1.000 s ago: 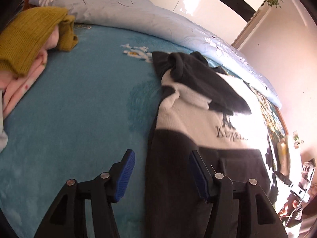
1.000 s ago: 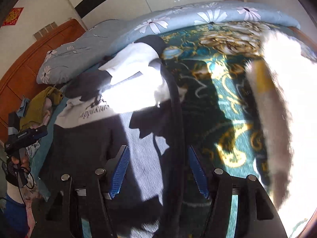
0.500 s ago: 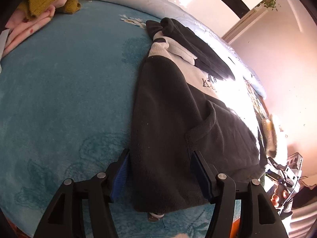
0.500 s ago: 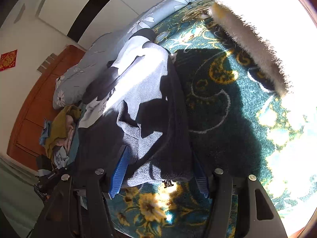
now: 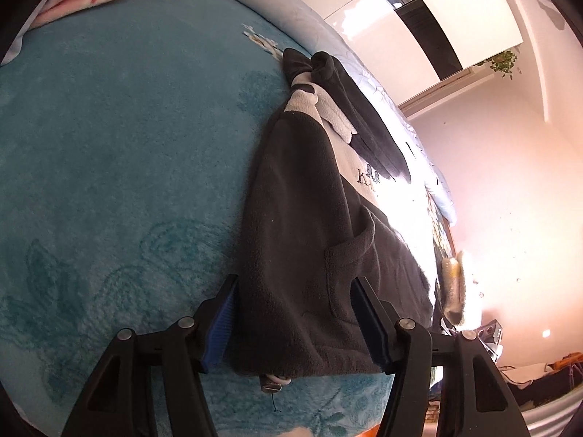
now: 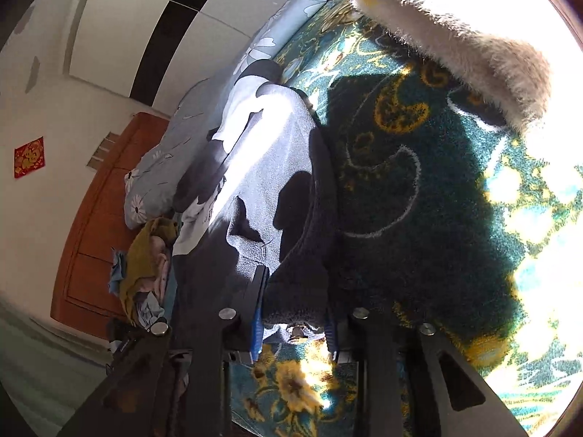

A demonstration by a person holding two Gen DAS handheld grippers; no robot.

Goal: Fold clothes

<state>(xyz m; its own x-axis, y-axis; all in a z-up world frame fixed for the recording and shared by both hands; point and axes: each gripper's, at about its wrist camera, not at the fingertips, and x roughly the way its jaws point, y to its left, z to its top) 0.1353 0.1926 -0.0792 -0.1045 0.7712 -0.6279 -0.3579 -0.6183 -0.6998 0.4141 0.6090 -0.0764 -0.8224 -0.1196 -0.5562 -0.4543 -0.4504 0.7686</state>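
Dark grey and white fleece jacket (image 5: 302,225) lying lengthwise on the teal plush bedspread (image 5: 109,164), sleeves apparently already laid over the chest. Left gripper (image 5: 291,324): jaws spread, straddling one hem corner without clamping it. Right gripper (image 6: 293,322): jaws drawn in on the other hem corner, pinching the fleece. A zipper pull (image 5: 271,386) protrudes below the hem. By the look of it, the task stands at an early-middle stage: the hem-to-collar fold is not yet made. Embroidered chest lettering (image 5: 368,178) begins with "K" (the remainder is illegible). A heap of mustard and pink clothes (image 6: 145,255) lies well apart.
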